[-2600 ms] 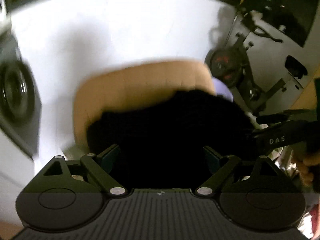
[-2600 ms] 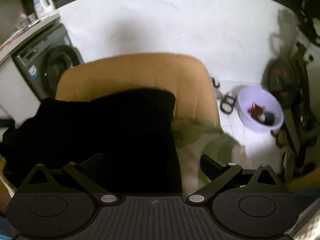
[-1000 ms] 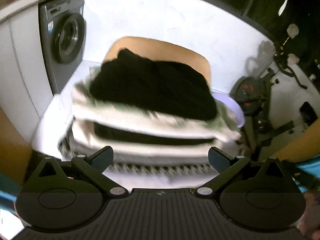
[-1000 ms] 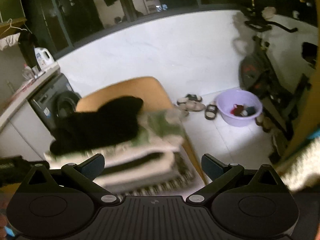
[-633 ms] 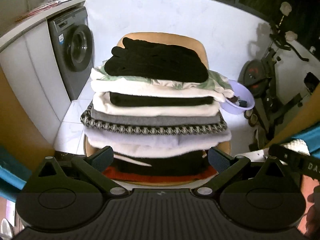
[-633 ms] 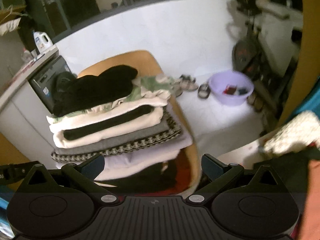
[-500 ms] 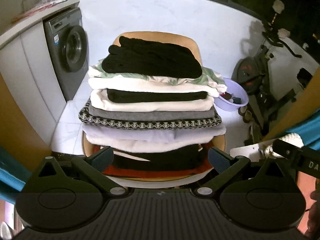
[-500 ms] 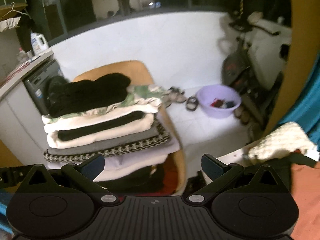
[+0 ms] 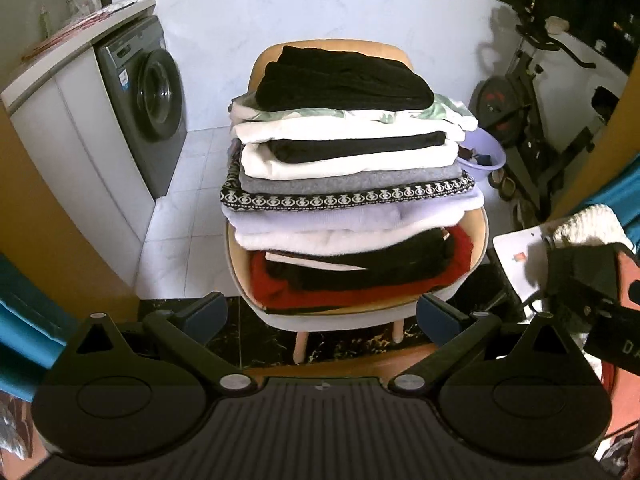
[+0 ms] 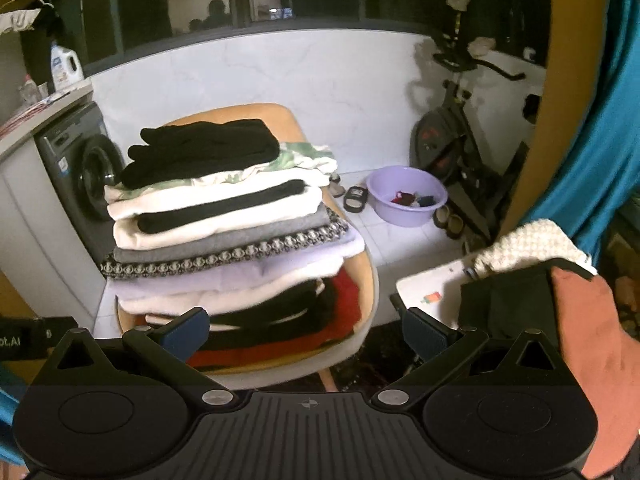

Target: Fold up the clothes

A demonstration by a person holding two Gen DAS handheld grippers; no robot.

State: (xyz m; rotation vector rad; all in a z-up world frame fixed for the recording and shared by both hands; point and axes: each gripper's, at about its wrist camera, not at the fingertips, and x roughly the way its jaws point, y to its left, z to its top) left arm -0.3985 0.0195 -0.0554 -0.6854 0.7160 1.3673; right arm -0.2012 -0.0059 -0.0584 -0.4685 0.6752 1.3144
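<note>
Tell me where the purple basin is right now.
The purple basin sits on the white floor right of the chair with its clothes stack, just before the exercise bike; in the left wrist view the stack half hides it.

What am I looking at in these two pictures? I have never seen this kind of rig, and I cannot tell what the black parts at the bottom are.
There is no robot here. A person carries a pair of hand-held tongs in each hand, and each has a fisheye camera looking forward along its two fingers. The black ribbed body and arms at the bottom of each picture belong to the tool itself.

One picture is from the left tongs, the other from the right tongs. Both are open and hold nothing.

Ahead stands a chair bearing a tall stack of folded clothes, with a black garment on top. To the right, more clothes lie in a pile, not stacked like the rest.

Around it: a washing machine, a purple basin and an exercise bike.
</note>
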